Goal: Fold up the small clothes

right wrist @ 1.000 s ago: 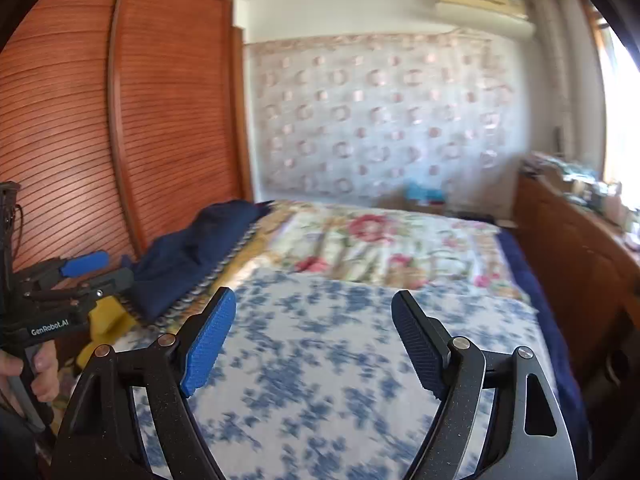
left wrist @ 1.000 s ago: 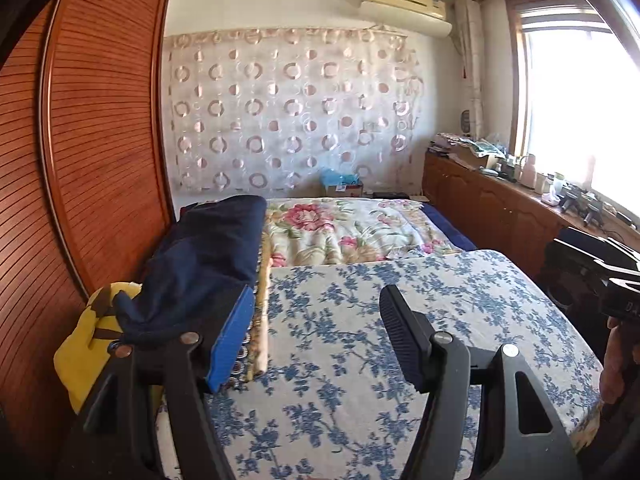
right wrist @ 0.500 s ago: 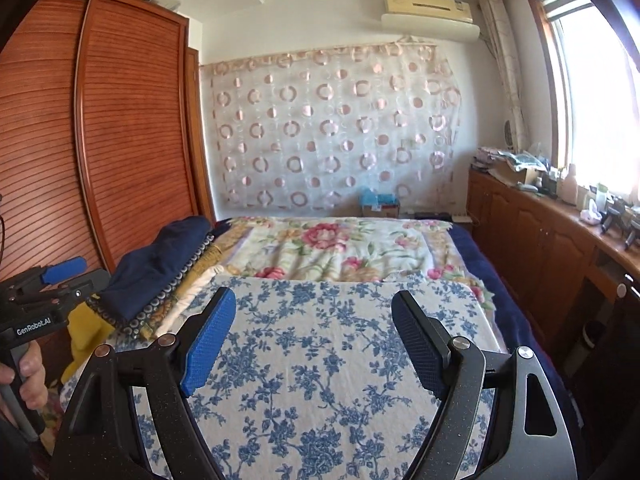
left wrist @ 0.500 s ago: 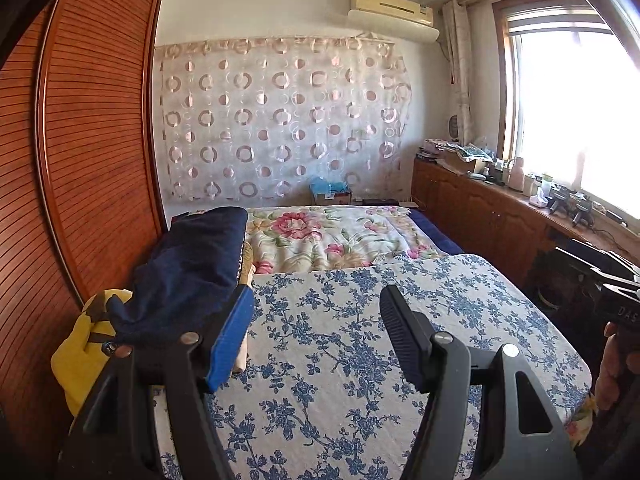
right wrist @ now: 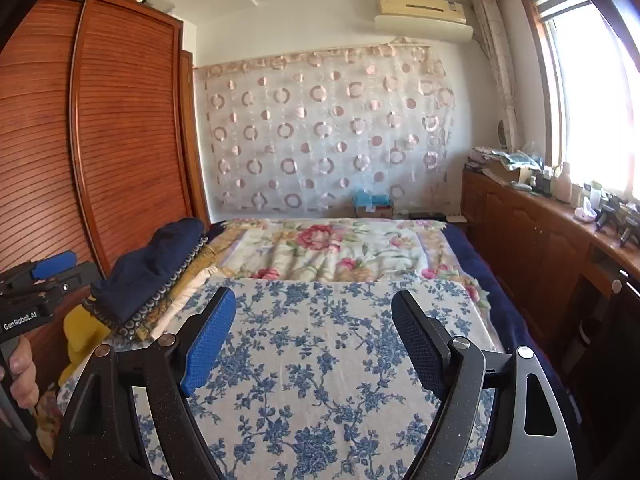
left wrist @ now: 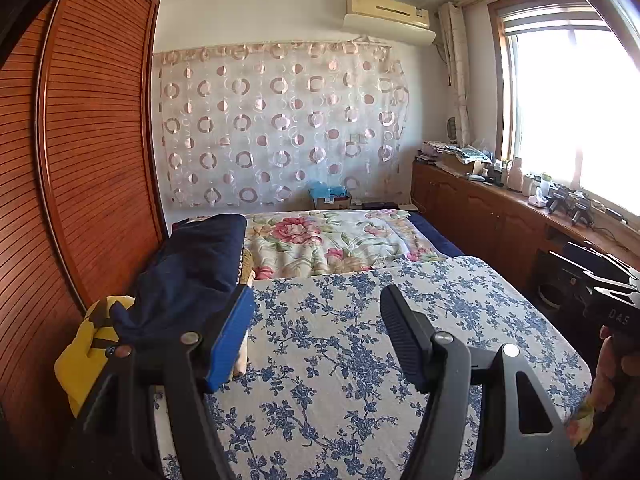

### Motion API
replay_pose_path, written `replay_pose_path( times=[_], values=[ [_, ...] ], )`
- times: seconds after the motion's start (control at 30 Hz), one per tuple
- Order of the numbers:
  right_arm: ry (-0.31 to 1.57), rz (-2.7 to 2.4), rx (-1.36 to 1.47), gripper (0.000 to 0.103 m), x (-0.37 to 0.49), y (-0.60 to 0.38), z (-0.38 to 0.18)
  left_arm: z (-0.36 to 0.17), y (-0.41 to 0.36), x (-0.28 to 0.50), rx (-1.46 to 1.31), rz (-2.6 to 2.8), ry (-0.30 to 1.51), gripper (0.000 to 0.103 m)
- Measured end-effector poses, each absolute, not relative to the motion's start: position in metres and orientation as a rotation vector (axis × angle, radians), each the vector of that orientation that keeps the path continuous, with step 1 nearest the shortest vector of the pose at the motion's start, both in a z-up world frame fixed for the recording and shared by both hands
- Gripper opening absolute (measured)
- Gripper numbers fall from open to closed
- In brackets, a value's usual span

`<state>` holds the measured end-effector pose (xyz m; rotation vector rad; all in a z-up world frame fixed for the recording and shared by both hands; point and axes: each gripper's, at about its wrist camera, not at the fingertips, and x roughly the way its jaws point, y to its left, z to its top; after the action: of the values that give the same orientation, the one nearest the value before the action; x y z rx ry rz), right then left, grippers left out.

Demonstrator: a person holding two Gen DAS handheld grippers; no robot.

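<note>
— Where are my grippers sitting?

— I hold the left gripper above the near end of the blue-flowered cover, fingers apart, nothing between them. My right gripper hangs over the same cover, fingers spread wider, also bare.

— Can you see each one from the other side?

— Yes. The right wrist view catches the left gripper at the left edge, with fingers of the hand wrapped on its handle. The left wrist view shows the right gripper's body at the right edge, a hand below it.

— And the clothes?

— I see them stacked along the left edge of the bed, against the wooden wardrobe. A dark navy garment lies on top, a patterned yellow-brown piece and a cream one under it, a yellow item at the near end. My left finger overlaps the navy garment in view; I cannot tell if they touch.

— Beyond that?

— A rose-print quilt, then the circle-patterned curtain.
</note>
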<state>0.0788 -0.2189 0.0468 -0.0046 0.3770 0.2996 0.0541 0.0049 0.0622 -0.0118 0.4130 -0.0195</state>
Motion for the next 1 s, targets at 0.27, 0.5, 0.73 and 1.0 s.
replay_pose_path(
  times=[0.27, 0.5, 0.73, 1.0],
  values=[
    [0.375, 0.300, -0.005, 0.082, 0.0777, -0.2201, 0.0471, 0.0628, 0.0047, 0.0534, -0.010, -0.021, 0.412, 0.066],
    [0.374, 0.301, -0.004, 0.082, 0.0794, -0.2199, 0.0459, 0.0630, 0.0044, 0.0534, -0.010, -0.021, 0.411, 0.066],
    [0.372, 0.300, -0.003, 0.082, 0.0796, -0.2198, 0.0451, 0.0622, 0.0049, 0.0535, -0.011, -0.021, 0.411, 0.066],
    [0.370, 0.296, -0.003, 0.082, 0.0790, -0.2194, 0.0470, 0.0634, 0.0047, 0.0530, -0.010, -0.019, 0.411, 0.066]
  ],
)
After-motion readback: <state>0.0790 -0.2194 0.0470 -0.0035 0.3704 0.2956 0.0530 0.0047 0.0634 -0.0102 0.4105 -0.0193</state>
